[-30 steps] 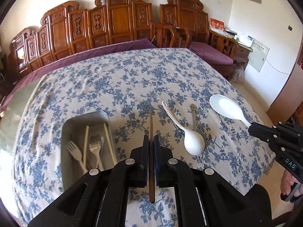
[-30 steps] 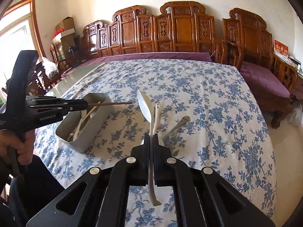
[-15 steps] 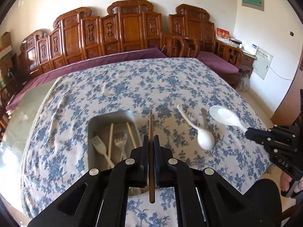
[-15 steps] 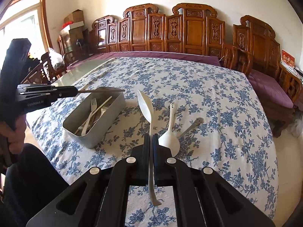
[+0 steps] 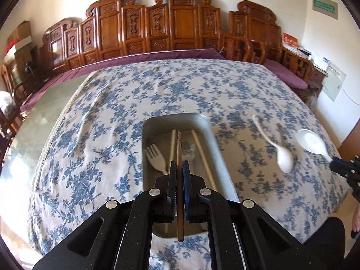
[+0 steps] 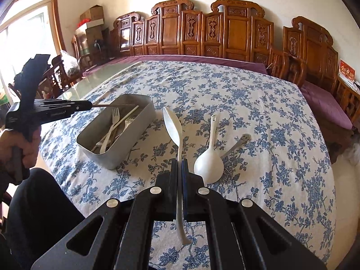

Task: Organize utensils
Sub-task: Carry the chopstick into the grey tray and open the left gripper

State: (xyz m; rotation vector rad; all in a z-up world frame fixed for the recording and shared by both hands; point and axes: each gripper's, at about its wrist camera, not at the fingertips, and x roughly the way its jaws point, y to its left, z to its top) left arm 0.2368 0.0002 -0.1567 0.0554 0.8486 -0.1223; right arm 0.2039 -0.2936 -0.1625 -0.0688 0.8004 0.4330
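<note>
My left gripper (image 5: 179, 164) is shut on a brown chopstick (image 5: 179, 144) and holds it over the grey metal tray (image 5: 208, 132), which holds white forks and pale chopsticks. The tray also shows in the right wrist view (image 6: 126, 144), with the left gripper (image 6: 88, 106) above its near left end. My right gripper (image 6: 179, 162) is shut on a white plastic spoon (image 6: 172, 123), held above the cloth right of the tray. A white ladle spoon (image 6: 208, 163) and a metal utensil handle (image 6: 239, 142) lie on the floral tablecloth (image 6: 247, 103).
Carved wooden chairs (image 6: 229, 31) line the far side of the table. The table's front edge runs close below both grippers. A bare glass strip (image 5: 45, 117) lies left of the cloth. The person's leg (image 6: 38, 202) is at the left front.
My left gripper has moved left with the chopstick, from beside the tray to over it. My right gripper has held the white spoon and drawn back and up a little.
</note>
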